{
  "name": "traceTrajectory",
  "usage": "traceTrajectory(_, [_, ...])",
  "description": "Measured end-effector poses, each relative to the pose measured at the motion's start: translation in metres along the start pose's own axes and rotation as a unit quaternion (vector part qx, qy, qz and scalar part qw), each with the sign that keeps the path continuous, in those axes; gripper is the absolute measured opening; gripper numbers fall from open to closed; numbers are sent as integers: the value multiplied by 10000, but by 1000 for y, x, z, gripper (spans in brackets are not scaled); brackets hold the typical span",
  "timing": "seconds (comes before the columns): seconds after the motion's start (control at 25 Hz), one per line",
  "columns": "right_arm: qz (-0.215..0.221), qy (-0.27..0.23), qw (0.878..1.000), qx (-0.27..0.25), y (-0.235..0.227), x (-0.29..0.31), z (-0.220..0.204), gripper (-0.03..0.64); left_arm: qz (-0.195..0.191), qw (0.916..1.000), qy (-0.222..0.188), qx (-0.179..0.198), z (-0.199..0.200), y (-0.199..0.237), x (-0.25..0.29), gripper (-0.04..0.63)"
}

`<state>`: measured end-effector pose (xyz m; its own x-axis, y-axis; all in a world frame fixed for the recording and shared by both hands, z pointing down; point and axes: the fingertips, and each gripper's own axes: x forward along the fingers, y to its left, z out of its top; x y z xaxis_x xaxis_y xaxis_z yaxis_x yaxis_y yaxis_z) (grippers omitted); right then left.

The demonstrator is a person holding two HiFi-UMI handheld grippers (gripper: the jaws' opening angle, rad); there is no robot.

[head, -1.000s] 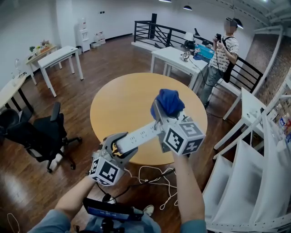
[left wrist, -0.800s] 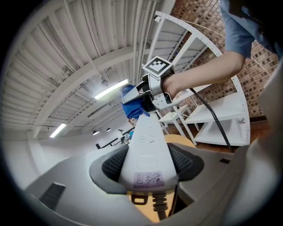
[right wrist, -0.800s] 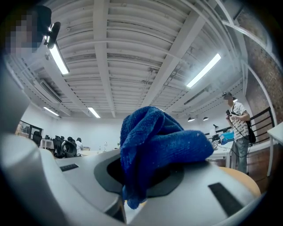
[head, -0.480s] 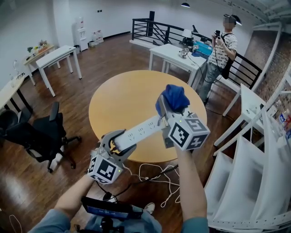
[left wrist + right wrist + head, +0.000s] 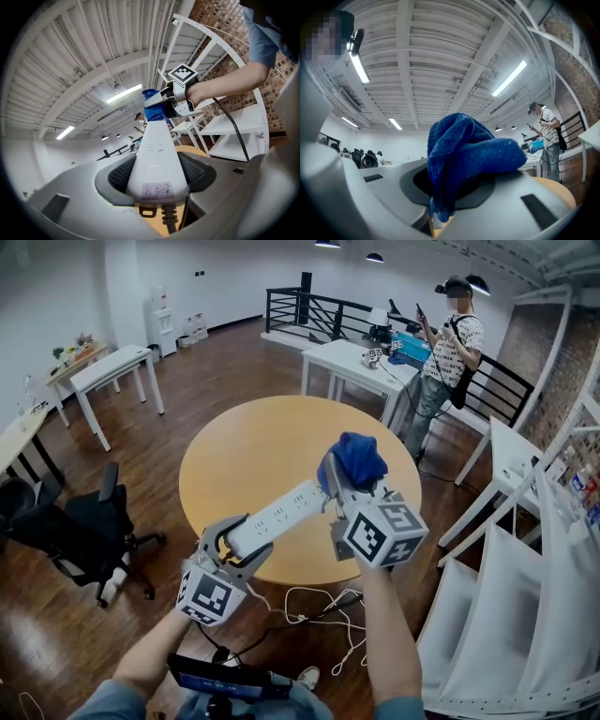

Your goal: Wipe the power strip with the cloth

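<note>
The left gripper [image 5: 232, 540] is clamped across the cord end of the power strip [image 5: 277, 517], its ribbed pads pressing both long sides of the white casing. The strip is held in the air over the near edge of the round table [image 5: 246, 444], not resting on it. The cable [image 5: 314, 600] hangs from the gripped end down toward the floor. The right gripper [image 5: 343, 486] is closed on the blue cloth [image 5: 354, 457], which bunches out beyond its jaws in a loose wad. The strip's long axis runs from the left gripper up and away to the right gripper, socket face upward. The cloth sits at the far, free end and appears to touch the casing there, though the exact contact is masked by the gripper body. The right hand is therefore the nearer to the unwiped length. In my judgement, any stroke would have to travel along that axis, back toward the left gripper. The left grip covers the last stretch of casing, so that part cannot be reached without regripping. A person stands well behind the table, uninvolved.
</note>
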<state>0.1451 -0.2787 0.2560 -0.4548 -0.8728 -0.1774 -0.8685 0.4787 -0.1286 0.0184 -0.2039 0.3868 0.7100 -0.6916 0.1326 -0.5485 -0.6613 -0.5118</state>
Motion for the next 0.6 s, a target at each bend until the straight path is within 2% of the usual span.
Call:
traceTrajectory(0.2, [13,-78,10000,51,2,-6,0,58,86,9994,-2,-334,-1,8,-1,282])
traceTrajectory(0.48, [28,-116,9999,94,8,-12,-5,60,171,9982,40,-569,-1,13,-3,282])
traceTrajectory(0.6, [9,-139,9998,111,6,-13,-5,60,182,9985,-3,-509,0,16,-2,282])
